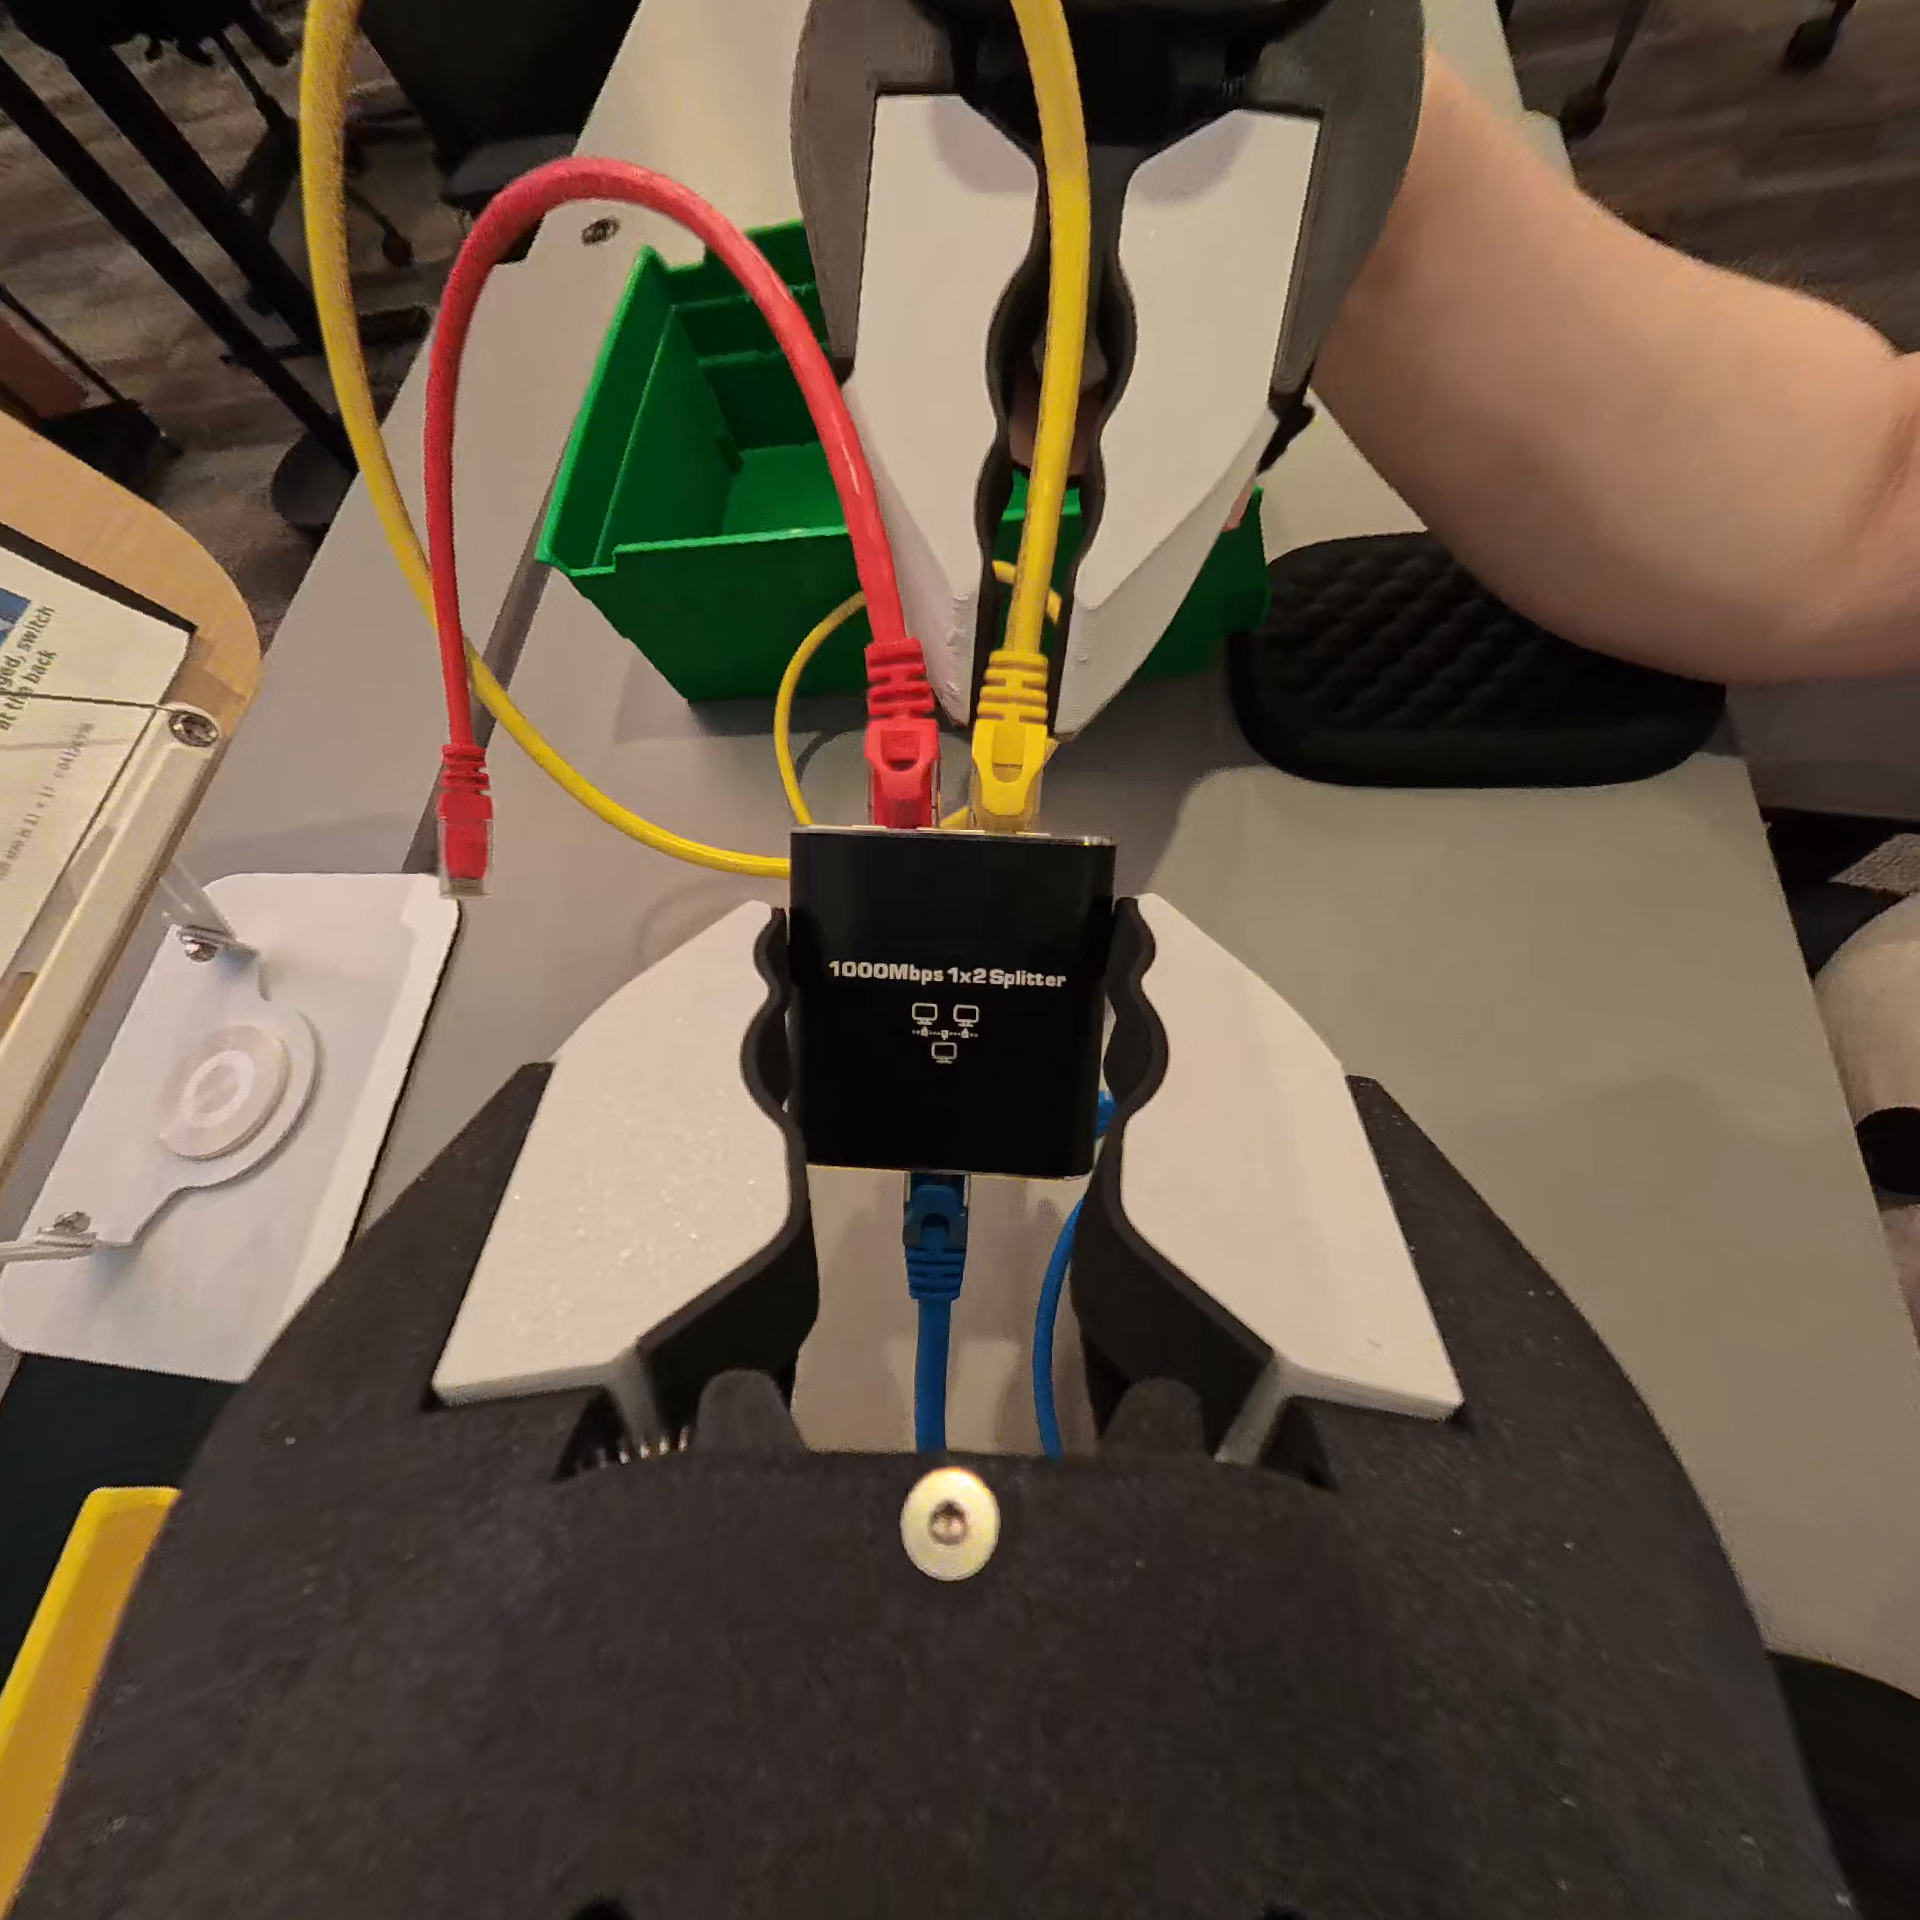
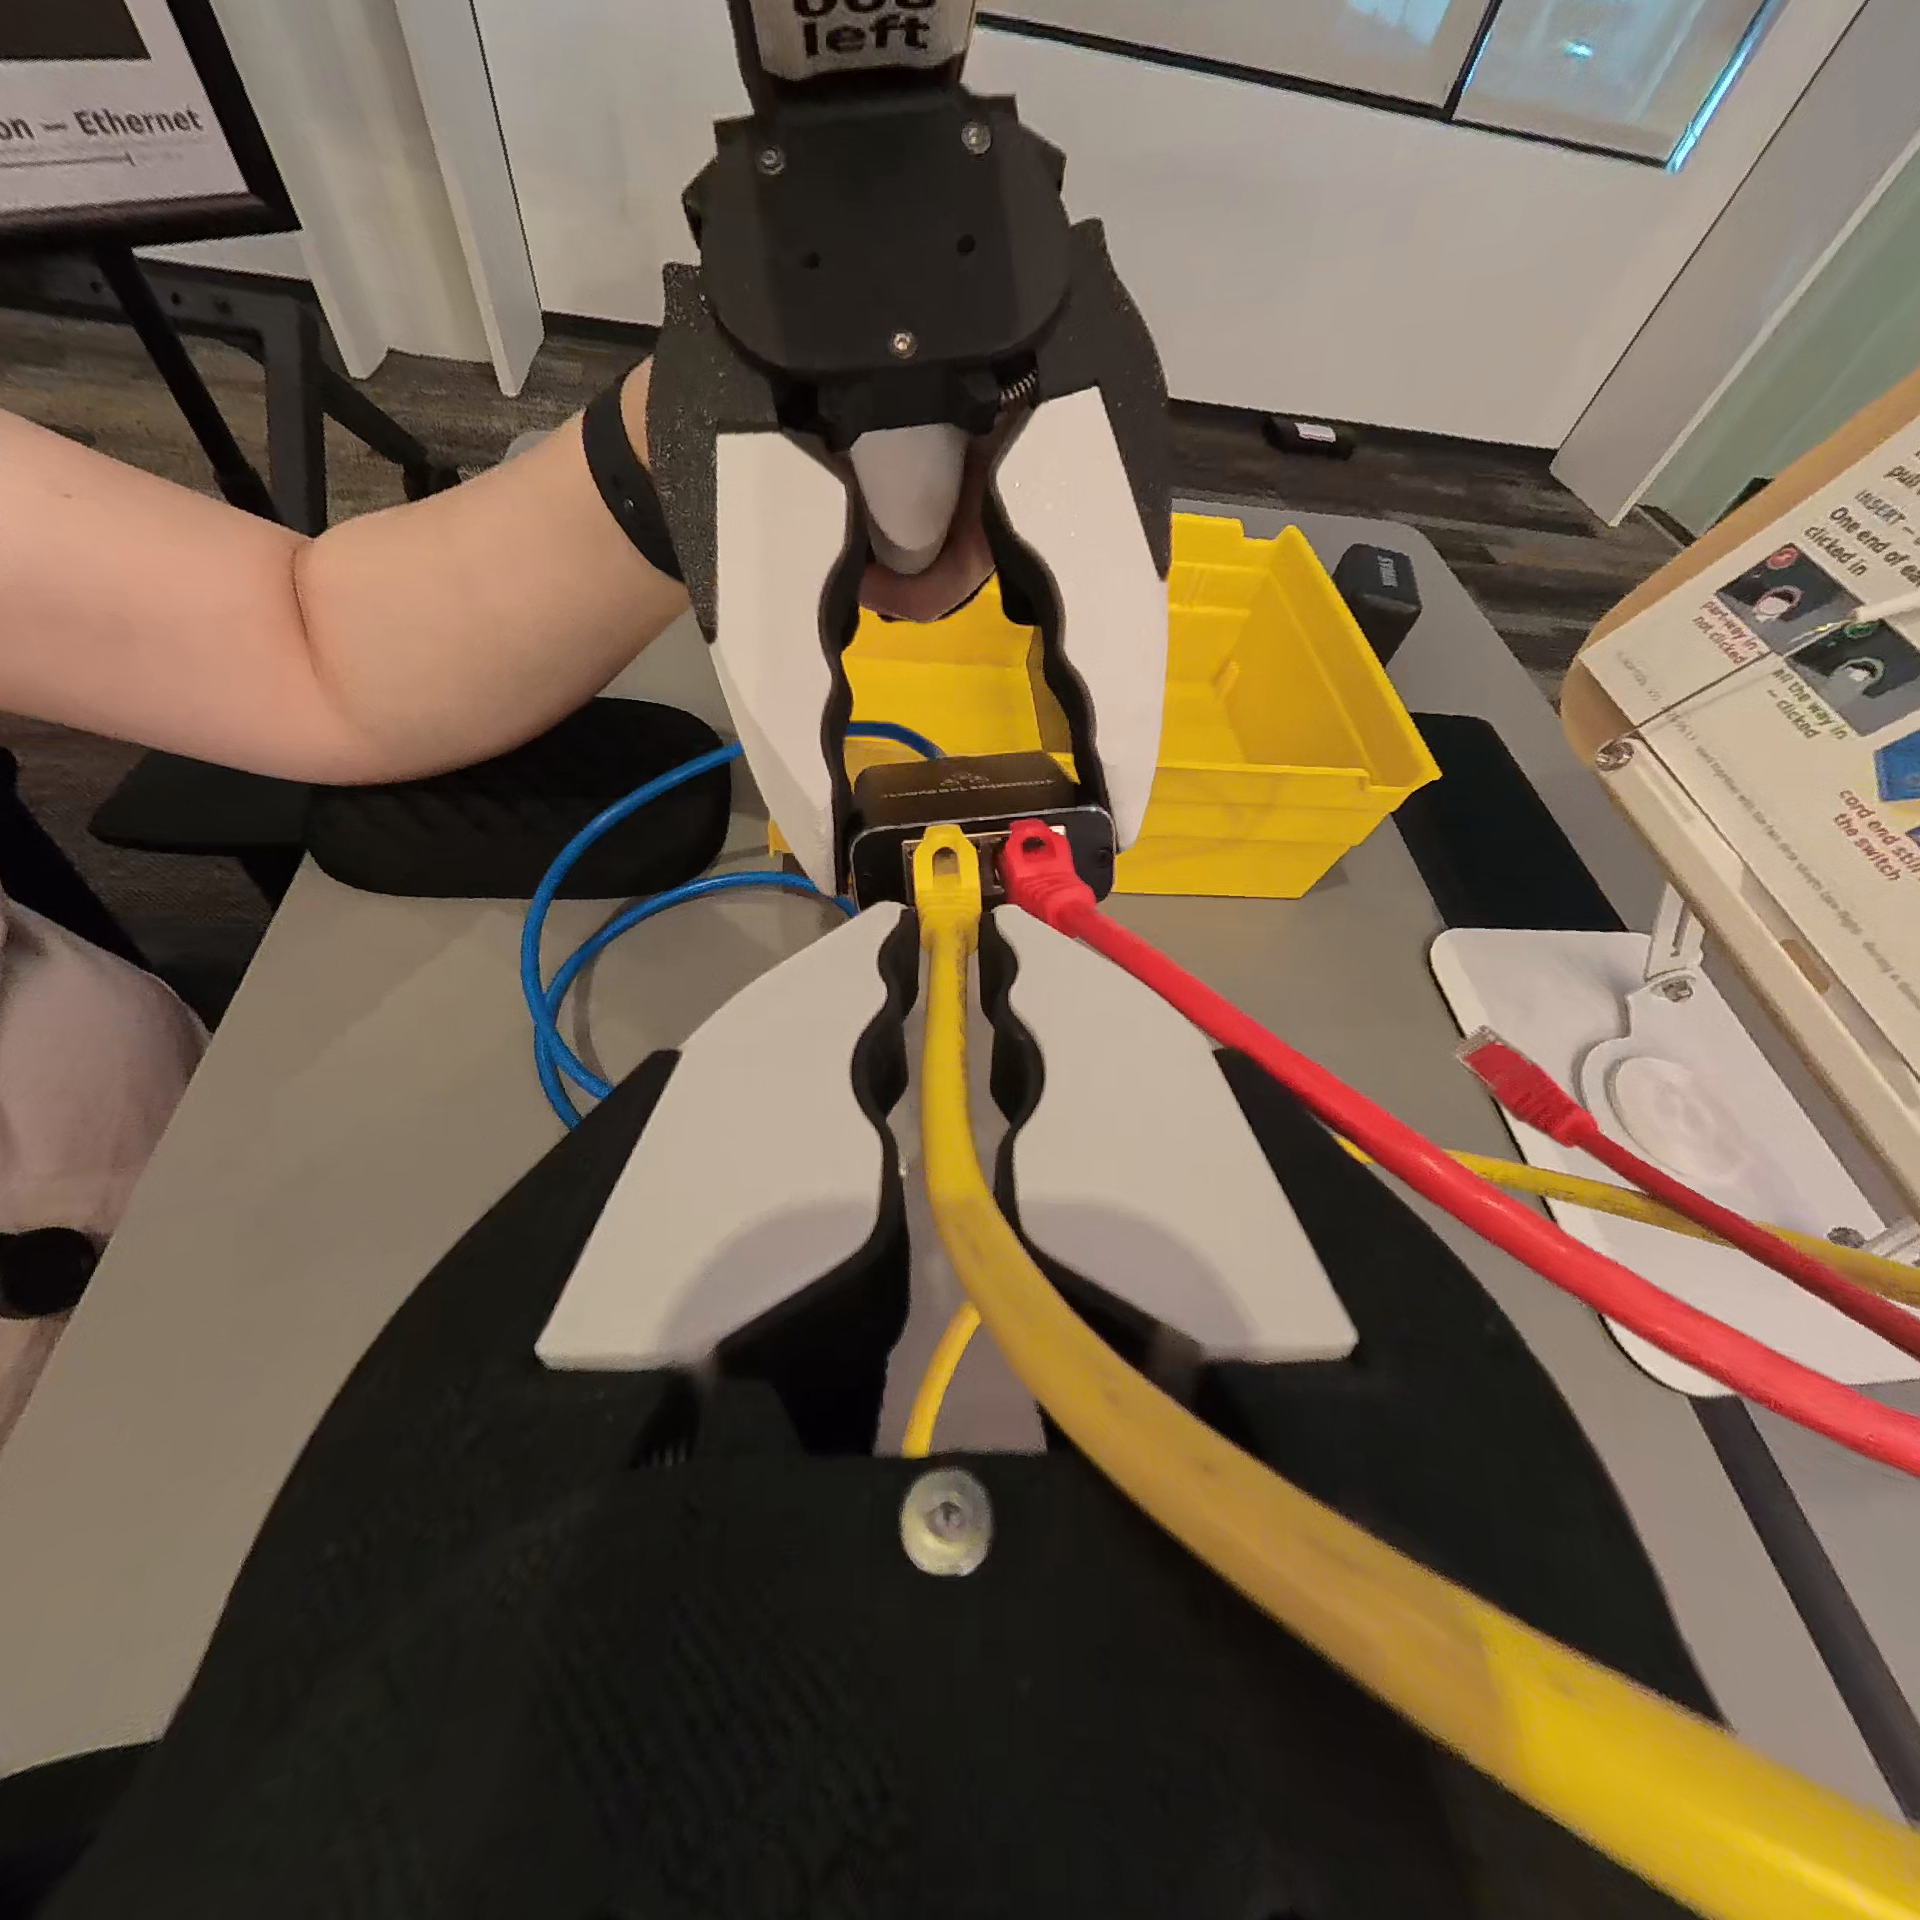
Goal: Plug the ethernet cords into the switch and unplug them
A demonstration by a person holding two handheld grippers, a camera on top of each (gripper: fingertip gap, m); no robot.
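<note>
On the counter (image 1: 1455, 935), mid-scene: the black switch (image 1: 951, 997) is lifted slightly or resting, I cannot tell which, with both grippers meeting over it.
Left gripper (image 1: 951, 987): its jaws are clamped on the switch's two side walls, pads pressing the casing, likely to brace the box against push and pull at the ports.
Right gripper (image 2: 948, 956): its jaws are clenched on the yellow cord (image 2: 948, 1039) just behind the plug boot, fingers (image 2: 821, 997) running along the cord, which suits a straight pull or push in line with the port.
Yellow plug (image 2: 943, 862): sits in the port on the switch's front face; how deep it is seated I cannot tell.
Red cord (image 2: 1247, 1049): one plug sits in the neighbouring port, close beside the yellow; its other end (image 1: 462, 821) hangs free.
Blue cord (image 1: 935, 1247): plugged into the opposite face, running back between the left jaws.
Bins: a green bin (image 1: 727, 540) and a yellow bin (image 2: 1299, 707) stand behind the work, apart from the cords.
Instruction sheet (image 2: 1787, 644): propped at the counter's edge on a white stand (image 1: 208, 1091).
Judgement: three ports are filled; this looks like the seating or drawing-out of the yellow plug.
</note>
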